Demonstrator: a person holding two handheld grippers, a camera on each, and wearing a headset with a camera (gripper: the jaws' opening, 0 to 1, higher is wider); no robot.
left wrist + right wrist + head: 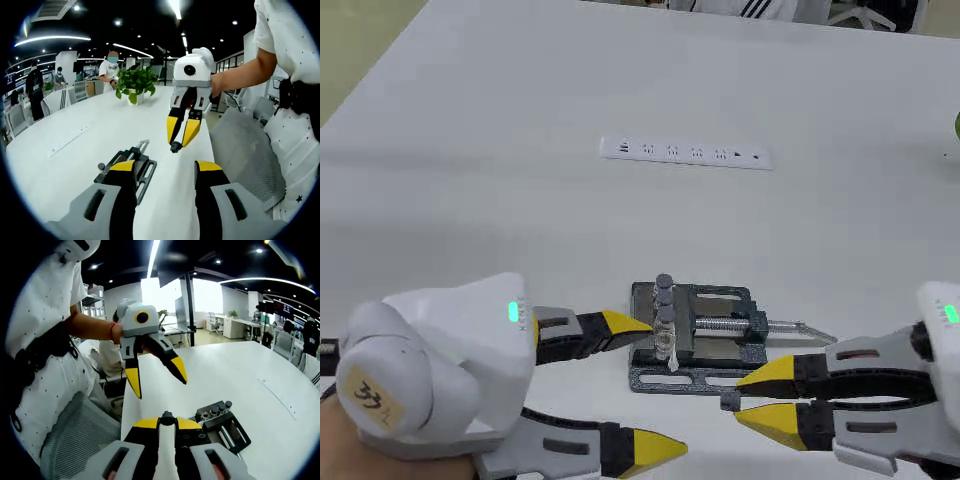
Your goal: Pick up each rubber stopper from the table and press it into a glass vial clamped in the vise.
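While head view shows my right tool (738,398) nipping small dark-grey rubber stopper (728,400) beside black vise (720,345), skewed press could crack nearest clear glass vial (666,345).
Left gripper view: my left tool (166,167) gapes empty, may bump vise.
Right gripper view: stopper at very tips, may squirt out.

The right claw (733,399) runs off the head view's right edge.

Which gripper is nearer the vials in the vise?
Left. The left gripper has one jaw tip beside the vials; the right gripper, gripping a stopper, sits off the vise's near corner.
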